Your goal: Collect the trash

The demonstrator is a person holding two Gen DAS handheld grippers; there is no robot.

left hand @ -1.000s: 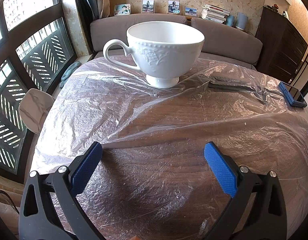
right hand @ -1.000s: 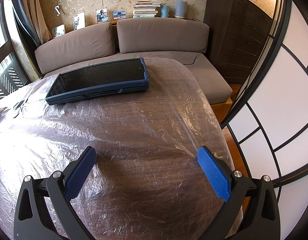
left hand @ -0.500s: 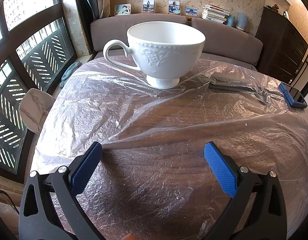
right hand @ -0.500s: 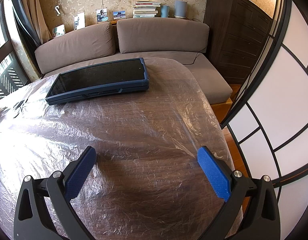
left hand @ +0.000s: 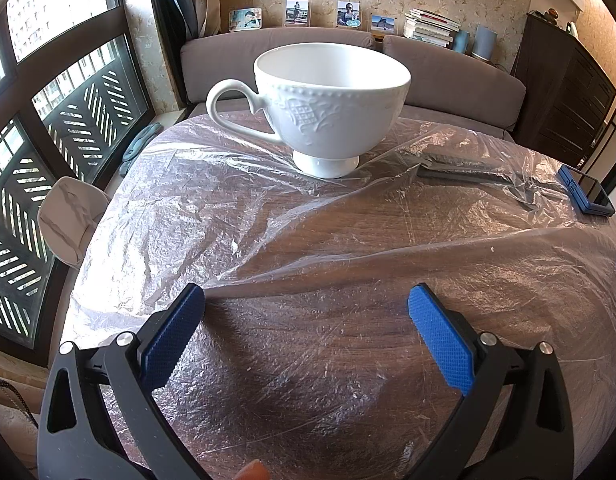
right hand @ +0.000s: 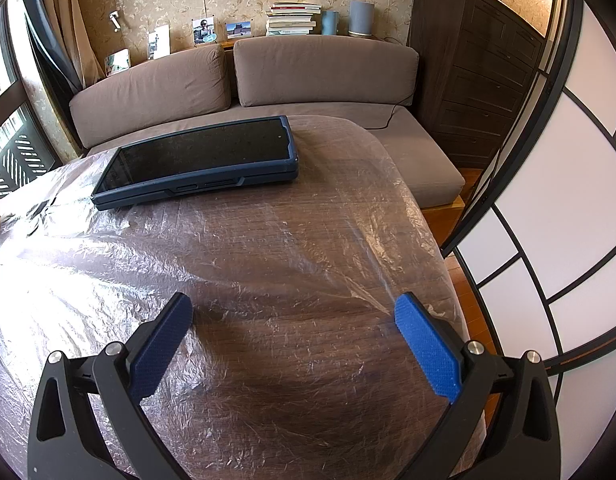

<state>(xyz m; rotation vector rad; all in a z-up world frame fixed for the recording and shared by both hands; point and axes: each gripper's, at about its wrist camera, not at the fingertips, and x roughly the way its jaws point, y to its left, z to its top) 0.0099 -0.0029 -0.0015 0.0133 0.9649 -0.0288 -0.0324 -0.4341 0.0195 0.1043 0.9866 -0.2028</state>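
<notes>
A thin clear plastic sheet (left hand: 236,216) covers the round wooden table, wrinkled and lifted in a fold that runs across the middle. The same plastic sheet (right hand: 268,240) shows in the right wrist view, draped over the table's right edge. My left gripper (left hand: 306,320) is open just above the sheet, its left pad close to the end of the raised fold. My right gripper (right hand: 294,320) hovers open over the sheet near the table's right edge. Nothing sits between either pair of fingers.
A white footed cup (left hand: 327,108) stands on the sheet at the far side. A blue-cased tablet (right hand: 196,160) lies on the sheet ahead of the right gripper. A dark flat object (left hand: 463,170) lies under the plastic. A brown sofa (right hand: 308,76) curves behind the table.
The fold in the plastic sheet has risen a little in front of the left gripper. Both grippers have barely moved and stay open.
</notes>
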